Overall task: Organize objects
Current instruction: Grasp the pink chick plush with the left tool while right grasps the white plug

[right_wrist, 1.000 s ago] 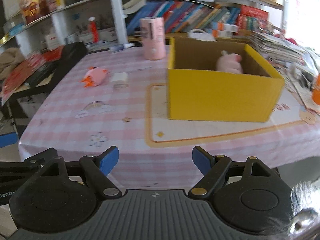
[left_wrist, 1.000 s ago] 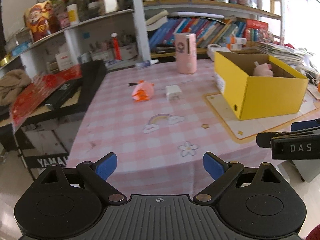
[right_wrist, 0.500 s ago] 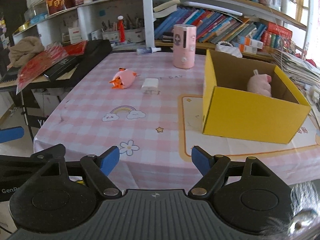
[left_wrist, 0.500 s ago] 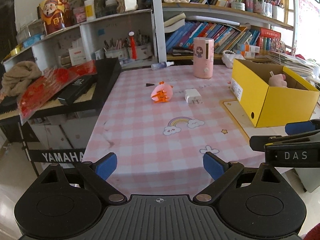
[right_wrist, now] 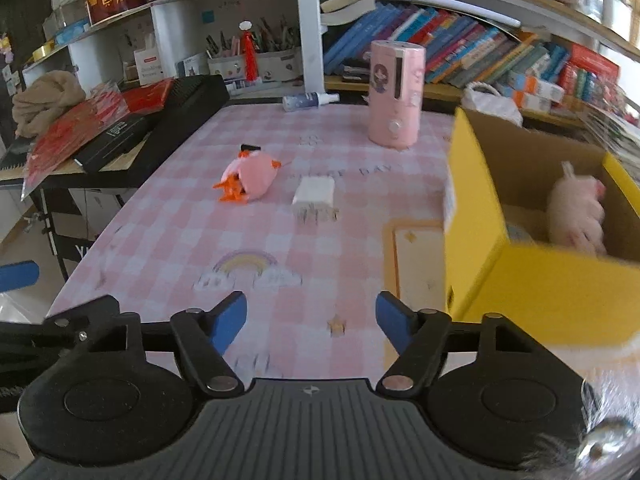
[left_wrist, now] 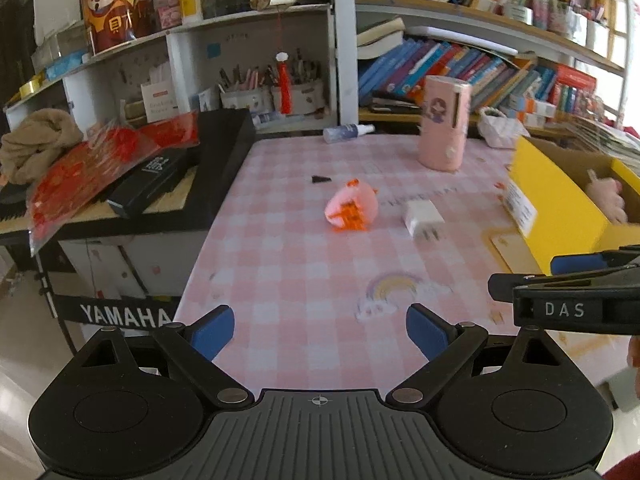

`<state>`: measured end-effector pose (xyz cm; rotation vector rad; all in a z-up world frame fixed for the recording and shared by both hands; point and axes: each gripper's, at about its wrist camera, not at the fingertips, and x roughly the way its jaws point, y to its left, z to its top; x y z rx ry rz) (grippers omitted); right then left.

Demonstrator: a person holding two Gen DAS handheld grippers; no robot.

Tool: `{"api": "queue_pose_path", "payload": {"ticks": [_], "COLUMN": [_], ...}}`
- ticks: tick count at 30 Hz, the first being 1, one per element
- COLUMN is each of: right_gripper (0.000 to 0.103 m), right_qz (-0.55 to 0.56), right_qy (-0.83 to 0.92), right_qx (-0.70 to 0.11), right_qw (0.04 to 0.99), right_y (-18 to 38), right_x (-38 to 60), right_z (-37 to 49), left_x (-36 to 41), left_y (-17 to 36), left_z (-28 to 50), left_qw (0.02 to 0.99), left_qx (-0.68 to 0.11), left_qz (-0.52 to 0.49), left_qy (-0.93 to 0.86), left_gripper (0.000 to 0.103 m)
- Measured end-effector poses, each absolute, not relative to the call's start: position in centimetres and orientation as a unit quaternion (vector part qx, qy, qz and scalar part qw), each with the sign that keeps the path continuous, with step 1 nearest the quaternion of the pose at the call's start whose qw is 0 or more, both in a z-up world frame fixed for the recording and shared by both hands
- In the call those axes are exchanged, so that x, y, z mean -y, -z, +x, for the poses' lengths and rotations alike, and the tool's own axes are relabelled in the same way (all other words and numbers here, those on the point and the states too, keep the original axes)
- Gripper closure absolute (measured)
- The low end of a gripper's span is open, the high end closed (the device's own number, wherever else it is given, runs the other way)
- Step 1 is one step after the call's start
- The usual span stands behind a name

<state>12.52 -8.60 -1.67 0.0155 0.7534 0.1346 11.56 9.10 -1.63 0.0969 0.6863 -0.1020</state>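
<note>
A pink and orange plush toy (left_wrist: 352,207) (right_wrist: 250,178) lies on the pink checked tablecloth, with a white charger plug (left_wrist: 424,218) (right_wrist: 314,198) to its right. An open yellow box (left_wrist: 560,204) (right_wrist: 520,264) stands at the right with a pink plush animal (right_wrist: 576,214) inside. My left gripper (left_wrist: 320,330) is open and empty over the table's near edge. My right gripper (right_wrist: 311,320) is open and empty over the near part of the table, left of the box; its side shows in the left wrist view (left_wrist: 568,298).
A tall pink cylinder (right_wrist: 394,98) and a small spray bottle (right_wrist: 310,100) stand at the table's far side. A black keyboard (left_wrist: 168,184) with red packets borders the table's left. Bookshelves (left_wrist: 460,60) fill the back. A placemat (right_wrist: 416,256) lies under the box.
Both grippers have moved forward toward the table; the toy, plug and box appear larger and closer. Both jaws stay open and empty.
</note>
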Motion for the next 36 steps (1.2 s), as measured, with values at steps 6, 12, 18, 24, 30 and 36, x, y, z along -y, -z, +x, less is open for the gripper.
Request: {"api": "queue_pose_path", "payload": {"ticks": [6, 12, 18, 24, 30, 36], "right_gripper": [0.039, 0.039, 0.042, 0.048, 0.059, 0.062], "right_qz": [-0.004, -0.007, -0.008, -0.013, -0.017, -0.022], "right_qy": [-0.075, -0.078, -0.078, -0.083, -0.101, -0.107], "right_qx": [-0.37, -0.369, -0.386, -0.409, -0.418, -0.424], "right_qw": [0.926, 0.926, 0.919, 0.909, 0.902, 0.899], "right_y": [2.5, 3.3, 4.9, 7.0, 8.2, 7.8], "right_x": [8.4, 8.0, 7.5, 7.1, 7.2, 7.8], "right_z": [18.7, 23.6, 28.3, 31.5, 32.8, 32.4], "left_x": [-8.6, -8.3, -7.9, -7.2, -6.1, -4.8], "left_y": [1.6, 1.8, 2.4, 3.1, 4.0, 5.1], "left_z": [17.0, 21.7, 25.6, 28.5, 30.8, 32.8], "left_qw": [0.939, 0.939, 0.936, 0.931, 0.927, 0.92], "left_qx": [-0.336, -0.338, -0.347, -0.359, -0.367, -0.381], "left_qz": [0.052, 0.055, 0.054, 0.052, 0.053, 0.057], "left_qy": [0.044, 0.037, 0.032, 0.037, 0.051, 0.071], "left_gripper": [0.008, 0.009, 0.01, 0.01, 0.01, 0.013]}}
